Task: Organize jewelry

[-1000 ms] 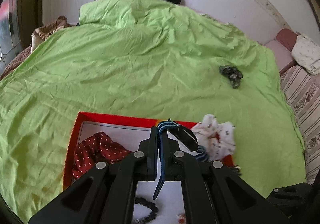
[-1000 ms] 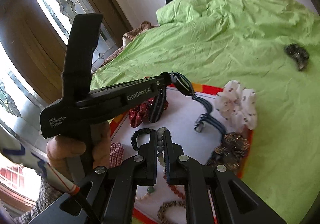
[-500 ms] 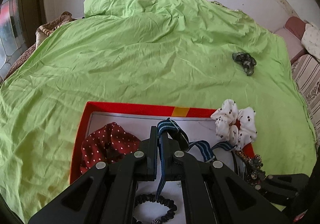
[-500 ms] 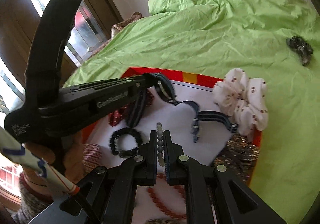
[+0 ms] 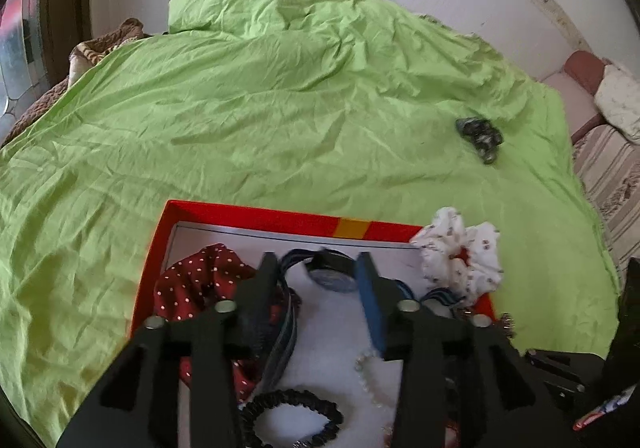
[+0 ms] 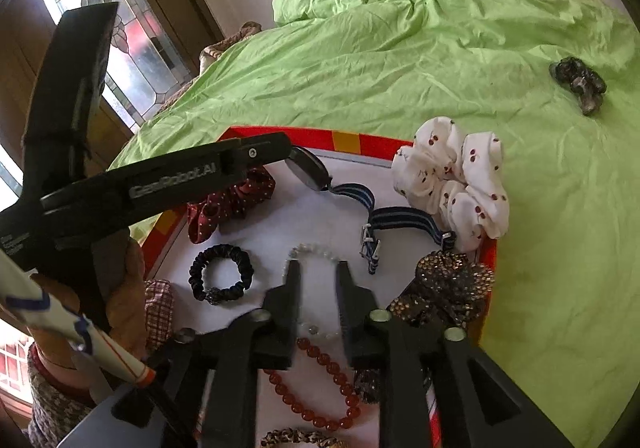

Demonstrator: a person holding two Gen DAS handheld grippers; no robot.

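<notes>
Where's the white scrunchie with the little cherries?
In the right wrist view the white cherry scrunchie sits on the far right corner of the red tray, draped over its rim beside the blue striped watch strap.

**One readable brand mark, on the left gripper**

In the right wrist view, the left gripper [image 6: 289, 150] carries raised lettering along the side of its black arm reading "GenRobot.AI" [image 6: 173, 182], running just above the red polka-dot scrunchie [image 6: 232, 200]. Lower on the same gripper's body, beside the person's hand [image 6: 124, 288], sits a small block of pale print [image 6: 14, 244], too blurred and cut off to read. Nothing else in either view bears legible text, numbers or signs.
</notes>
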